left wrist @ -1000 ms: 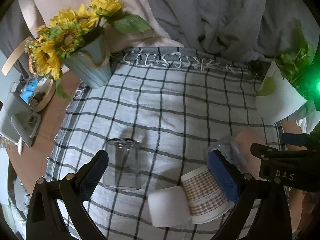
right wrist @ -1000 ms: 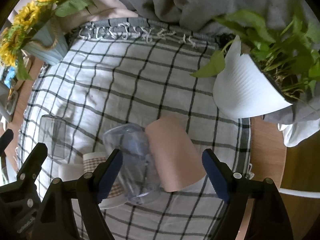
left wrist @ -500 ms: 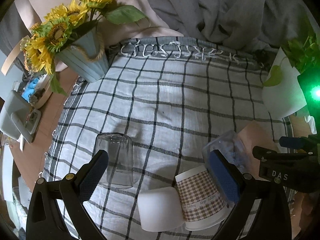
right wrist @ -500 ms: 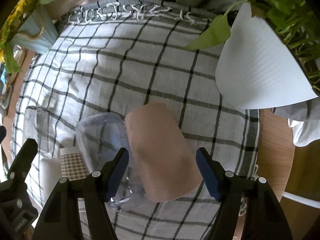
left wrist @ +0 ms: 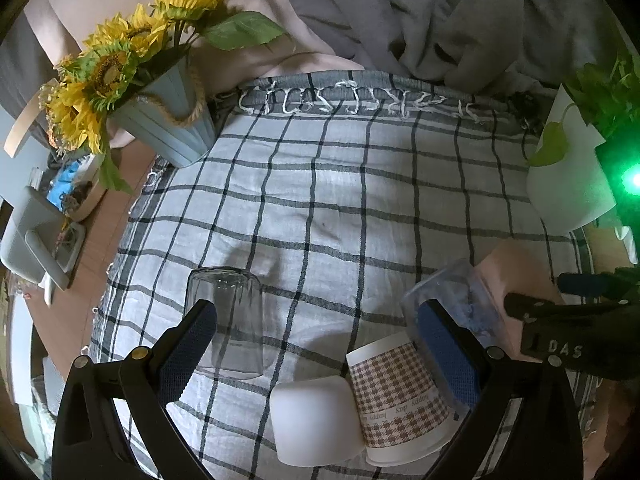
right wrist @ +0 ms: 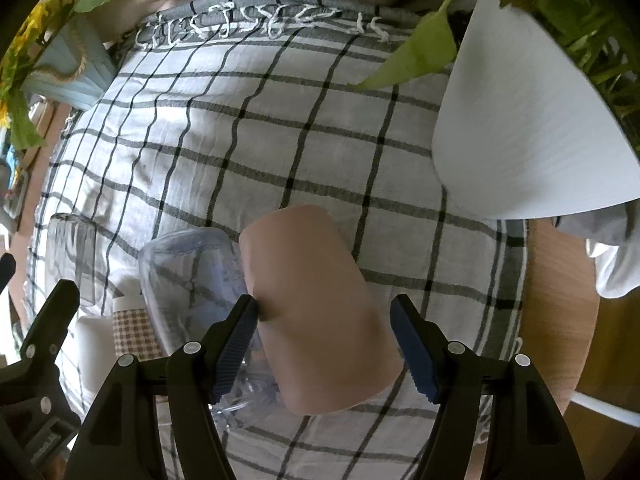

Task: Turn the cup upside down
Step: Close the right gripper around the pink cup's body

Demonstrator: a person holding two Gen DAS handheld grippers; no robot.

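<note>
A pink cup (right wrist: 316,304) stands upside down on the checked cloth (right wrist: 280,128), at the right end of a row of cups. My right gripper (right wrist: 324,344) is open around it; the left pad touches its side and the right pad stands a little off. To its left stand a clear plastic cup (right wrist: 192,276), a brown checked paper cup (left wrist: 396,388), a white cup (left wrist: 316,420) and a clear glass (left wrist: 224,320), all upside down. My left gripper (left wrist: 316,356) is open and empty above the white and checked cups. The pink cup also shows in the left wrist view (left wrist: 516,276).
A blue pot of sunflowers (left wrist: 168,120) stands at the cloth's far left corner. A white pot with a green plant (right wrist: 528,120) stands at the far right. Grey fabric (left wrist: 400,12) lies behind. Wooden table (right wrist: 560,292) shows right of the cloth.
My right gripper has moved forward around the pink cup and its jaws have narrowed on it. My left gripper has drifted slightly and stays open.
</note>
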